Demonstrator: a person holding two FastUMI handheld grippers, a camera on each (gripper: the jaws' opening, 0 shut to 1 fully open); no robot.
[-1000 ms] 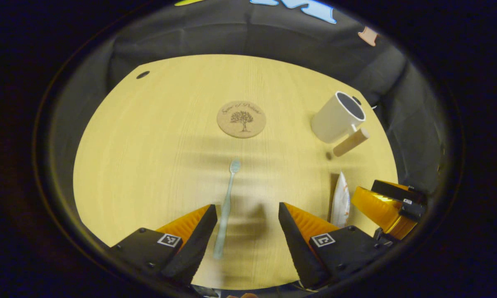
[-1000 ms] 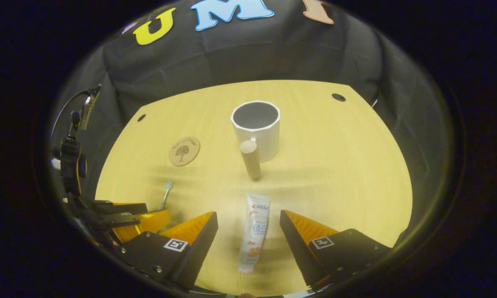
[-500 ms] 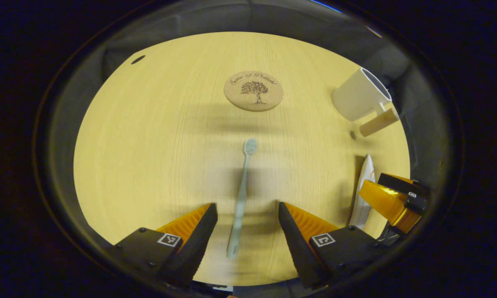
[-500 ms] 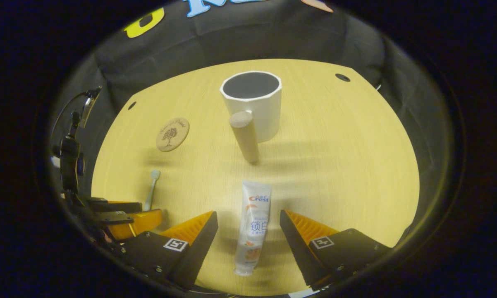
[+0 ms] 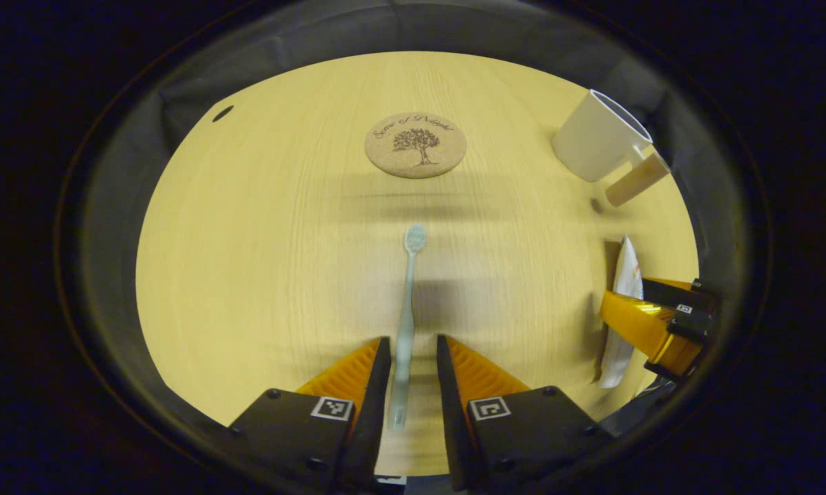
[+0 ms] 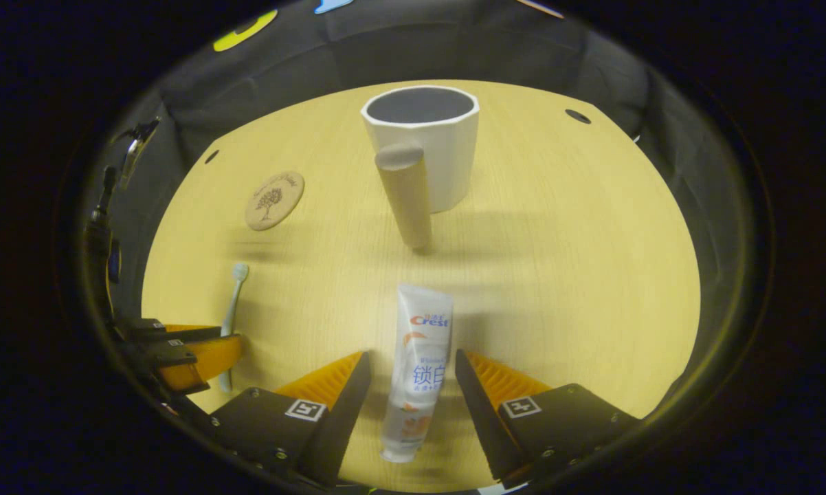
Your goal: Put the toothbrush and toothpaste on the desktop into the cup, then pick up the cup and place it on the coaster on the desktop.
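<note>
Left gripper view: left gripper (image 5: 413, 375) fingers nearly closed around the toothbrush (image 5: 406, 323) handle, contact unclear; brush head points 12 o'clock toward coaster (image 5: 415, 145), writing unreadable. Squeeze centred, lift level.

Right gripper view: right gripper (image 6: 408, 385) fingers spread, straddling the toothpaste (image 6: 416, 364), "Crest" legible; cup (image 6: 423, 151) at 12 o'clock.

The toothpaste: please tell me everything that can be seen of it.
The toothpaste is a white, soft-looking tube with blue and orange print, lying flat on the wooden desktop. Its flat crimped end points toward the cup, its cap end toward the camera. It lies between the fingers of the right gripper, which stand close on each side; whether they press on it is unclear. The left gripper view shows it beside an orange finger.
</note>
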